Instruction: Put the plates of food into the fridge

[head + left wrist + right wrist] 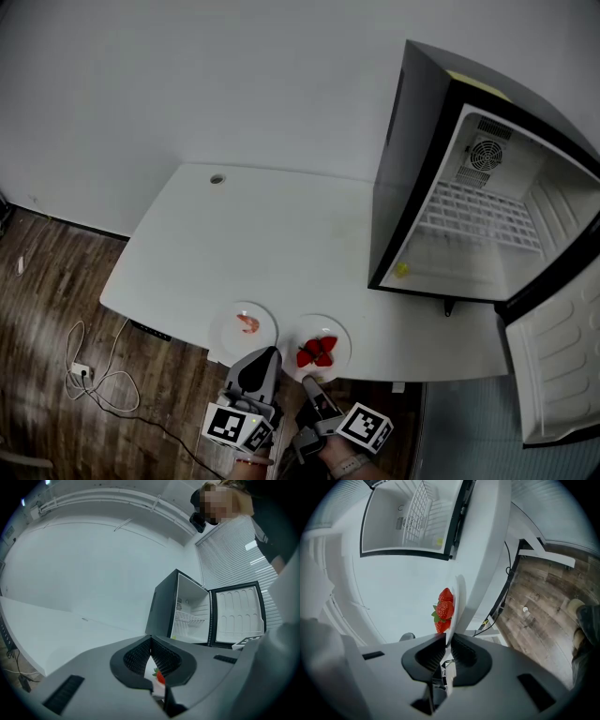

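Right hand-held gripper (449, 641) clamped the rim of the strawberry plate (456, 603), presumably stiff and fragile; left hand-held gripper (151, 641) was closed, empty.

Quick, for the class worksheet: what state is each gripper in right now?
Left gripper: closed, jaw tips together, holding nothing.
Right gripper: closed on the rim of the strawberry plate.

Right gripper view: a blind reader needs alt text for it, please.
The right gripper clamps the rim of a white plate of strawberries on a white table. An open mini fridge stands beyond; wooden floor shows at right.
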Demonstrator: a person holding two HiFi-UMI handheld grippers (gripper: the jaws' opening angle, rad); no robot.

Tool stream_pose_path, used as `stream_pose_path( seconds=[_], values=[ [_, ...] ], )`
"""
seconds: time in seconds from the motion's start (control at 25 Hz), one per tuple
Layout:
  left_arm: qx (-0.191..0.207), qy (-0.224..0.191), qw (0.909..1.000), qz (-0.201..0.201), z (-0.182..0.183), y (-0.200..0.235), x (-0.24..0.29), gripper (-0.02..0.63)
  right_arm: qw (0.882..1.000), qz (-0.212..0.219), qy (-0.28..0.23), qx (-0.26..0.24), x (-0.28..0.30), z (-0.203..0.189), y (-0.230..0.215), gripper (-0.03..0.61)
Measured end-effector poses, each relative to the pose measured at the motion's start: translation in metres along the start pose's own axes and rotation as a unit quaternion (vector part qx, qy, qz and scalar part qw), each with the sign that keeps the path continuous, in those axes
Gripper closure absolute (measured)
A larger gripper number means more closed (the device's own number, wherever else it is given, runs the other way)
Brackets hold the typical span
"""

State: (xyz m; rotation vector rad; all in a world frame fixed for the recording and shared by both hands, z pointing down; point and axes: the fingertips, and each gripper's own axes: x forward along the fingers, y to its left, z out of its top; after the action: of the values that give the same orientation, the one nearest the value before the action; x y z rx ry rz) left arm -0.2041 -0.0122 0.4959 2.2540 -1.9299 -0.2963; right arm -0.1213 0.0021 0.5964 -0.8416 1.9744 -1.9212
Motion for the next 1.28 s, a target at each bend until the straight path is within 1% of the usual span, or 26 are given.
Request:
stream_pose_path(
  seconds=[0.2,0.4,0.52,0.72,0.8,1.0,1.28],
  values=[
    [-0.002,-0.001,1.0000,-0.005,0.001,-0.002,0.004,0.607,1.000,-0.002,0.003,-0.021,-0.006,-0.001,0.000,0.538],
    [-0.001,0.001,0.9999,-0.010,0.002,-0.004,0.009,0.607,1.000,-0.001,-0.009,-0.009,-0.001,0.004,0.001,0.538],
    [-0.002,0.004,0.9999,-0.011,0.000,-0.004,0.011,0.607,1.000,0.016,-0.014,0.008,-0.002,0.006,0.001,0.541],
    [-0.001,0.005,0.9999,-0.013,0.001,-0.005,0.014,0.607,1.000,0.009,-0.007,-0.009,-0.010,0.008,0.001,0.561],
    [-0.001,0.004,0.9999,-0.016,0.003,-0.007,0.017,0.607,1.000,0.009,-0.007,0.005,-0.014,0.011,0.001,0.561],
    [0.005,0.001,0.9996,-0.029,0.013,-0.013,0.032,0.607,1.000,0.007,-0.017,0.026,-0.025,0.027,0.006,0.562],
    [0.012,-0.007,0.9985,-0.052,0.034,-0.026,0.066,0.607,0.998,0.023,-0.049,0.043,-0.045,0.067,0.036,0.563]
  ],
)
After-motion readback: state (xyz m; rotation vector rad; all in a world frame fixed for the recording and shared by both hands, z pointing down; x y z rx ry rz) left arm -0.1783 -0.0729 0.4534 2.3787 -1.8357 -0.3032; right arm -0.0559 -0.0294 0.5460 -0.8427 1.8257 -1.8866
